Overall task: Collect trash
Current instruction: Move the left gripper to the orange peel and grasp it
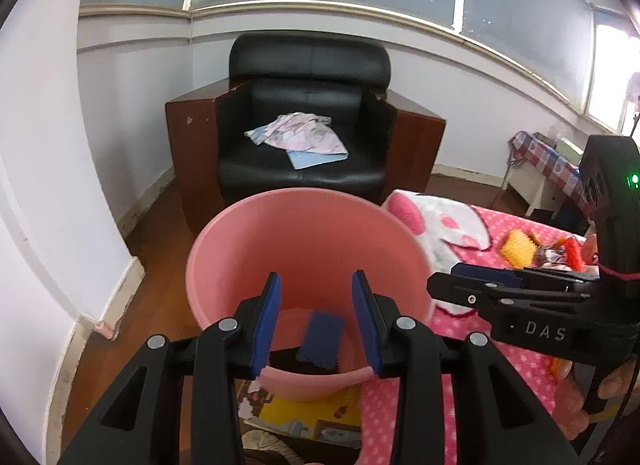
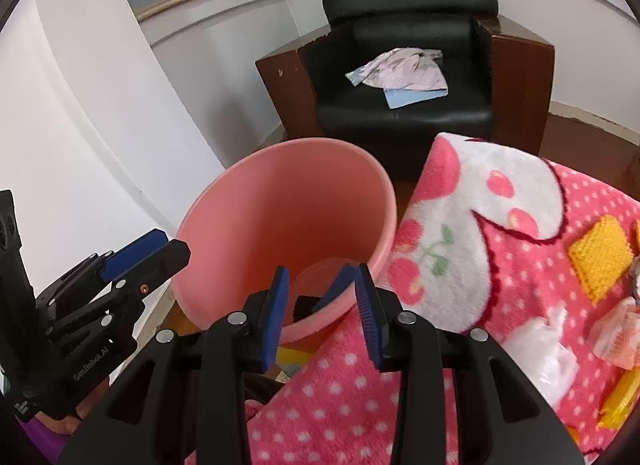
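Pink bucket (image 1: 308, 249) below, left hand-held gripper (image 1: 316, 321) parted, empty

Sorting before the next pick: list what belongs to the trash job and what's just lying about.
Job: pink bucket; dark blue item in it; yellow wrapper, clear plastic bag on the pink blanket.

Lying about: black armchair; cloth on its seat.

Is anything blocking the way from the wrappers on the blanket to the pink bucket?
Nothing visible does. The pink bucket stands open-topped right beside the blanket, and the yellow wrapper lies uncovered on it.
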The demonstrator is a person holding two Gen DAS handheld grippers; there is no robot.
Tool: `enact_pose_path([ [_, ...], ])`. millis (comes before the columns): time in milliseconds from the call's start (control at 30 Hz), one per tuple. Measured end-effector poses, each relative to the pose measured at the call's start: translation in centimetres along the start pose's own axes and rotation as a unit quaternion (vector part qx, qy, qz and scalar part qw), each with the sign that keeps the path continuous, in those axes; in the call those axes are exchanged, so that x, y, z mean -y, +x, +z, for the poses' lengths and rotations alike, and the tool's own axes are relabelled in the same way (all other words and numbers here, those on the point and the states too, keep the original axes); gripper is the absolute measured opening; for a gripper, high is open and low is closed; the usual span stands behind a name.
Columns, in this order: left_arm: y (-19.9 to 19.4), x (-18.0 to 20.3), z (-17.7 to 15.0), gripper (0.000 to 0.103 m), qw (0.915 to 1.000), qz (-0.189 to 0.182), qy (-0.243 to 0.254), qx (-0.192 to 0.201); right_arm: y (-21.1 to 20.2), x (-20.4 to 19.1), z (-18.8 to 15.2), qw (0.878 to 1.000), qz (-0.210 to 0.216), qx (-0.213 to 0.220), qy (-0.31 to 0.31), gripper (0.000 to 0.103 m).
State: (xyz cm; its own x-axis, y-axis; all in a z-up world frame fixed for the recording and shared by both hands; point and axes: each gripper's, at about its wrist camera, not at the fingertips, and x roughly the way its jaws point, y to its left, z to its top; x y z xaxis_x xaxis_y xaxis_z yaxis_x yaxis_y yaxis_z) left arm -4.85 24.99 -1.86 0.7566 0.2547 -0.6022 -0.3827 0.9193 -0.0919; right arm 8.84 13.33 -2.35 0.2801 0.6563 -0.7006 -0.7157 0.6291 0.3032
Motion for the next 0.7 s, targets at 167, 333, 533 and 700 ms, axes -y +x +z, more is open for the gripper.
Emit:
enact_pose_path([
  [167,-1.1,2.2,0.1,0.036,0.9996,-0.025,0.01,0.011,-2.8,1.0,-1.1,1.0,-0.013,0.02,0.008,0.035],
  [333,-2.1,5.0,-0.3,0.036,0.9982,-0.051,0.027,0.017,-5.9,2.6,-2.6,0.999,-0.033,0.037,0.023,0.035],
  [533,-3.1,8.6,-0.8,0.036,0.9953,-0.083,0.046,0.019,-9.6,5.7,-4.6,0.995,-0.062,0.054,0.056,0.035],
  [700,-3.3,11.3,-1.2,0.036,0.992,-0.11,0.06,0.016,-12.2,8.5,-6.5,0.99,-0.095,0.064,0.076,0.035],
])
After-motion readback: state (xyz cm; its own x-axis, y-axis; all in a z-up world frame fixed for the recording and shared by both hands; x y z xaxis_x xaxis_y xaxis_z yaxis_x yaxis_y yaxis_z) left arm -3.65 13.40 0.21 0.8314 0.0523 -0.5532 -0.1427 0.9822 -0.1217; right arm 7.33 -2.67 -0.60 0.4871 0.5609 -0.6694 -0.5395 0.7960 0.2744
